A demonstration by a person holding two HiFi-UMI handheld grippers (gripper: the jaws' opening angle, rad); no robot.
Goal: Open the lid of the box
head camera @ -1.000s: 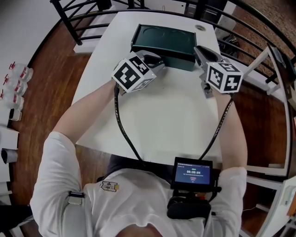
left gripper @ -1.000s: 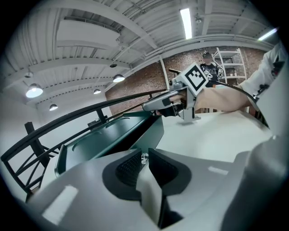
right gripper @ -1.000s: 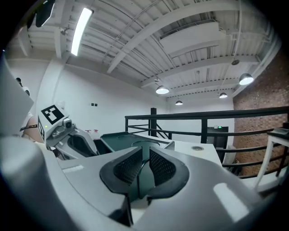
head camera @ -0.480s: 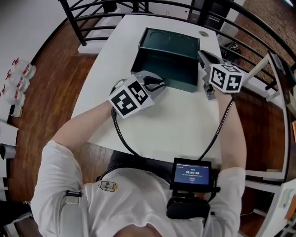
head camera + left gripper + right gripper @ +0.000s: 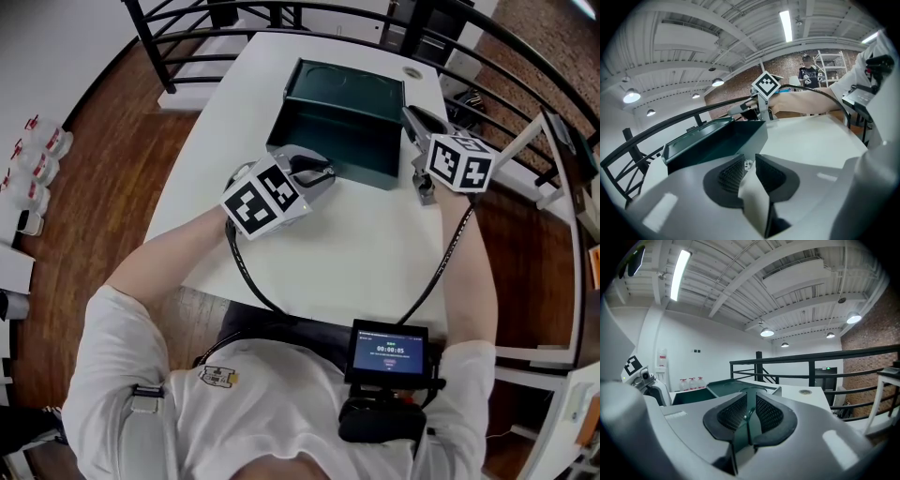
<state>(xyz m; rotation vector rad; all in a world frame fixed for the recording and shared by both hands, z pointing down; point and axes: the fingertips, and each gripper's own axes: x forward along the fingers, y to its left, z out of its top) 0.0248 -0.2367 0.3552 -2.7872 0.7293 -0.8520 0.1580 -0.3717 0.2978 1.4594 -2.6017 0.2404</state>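
Dark green box (image 5: pixel 337 131) upper centre, white table (image 5: pixel 366 253) beneath, brown floor (image 5: pixel 112 169) at left; black-and-white square markers on the left gripper (image 5: pixel 319 172) and right gripper (image 5: pixel 411 114).

Right gripper (image 5: pixel 750 403): jaws just opened slightly (gap narrow), box wall held between them.
Box (image 5: pixel 693 394): dark green, seen open.
Left gripper (image 5: pixel 641 375): seen far left.
Railing (image 5: pixel 811 364): black, behind.

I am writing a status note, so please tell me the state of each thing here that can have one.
box, open.
lid, raised and leaning back.
left gripper, jaws slightly apart, nothing held.
right gripper, gripping the box's wall, though its jaws have just been opening a little.
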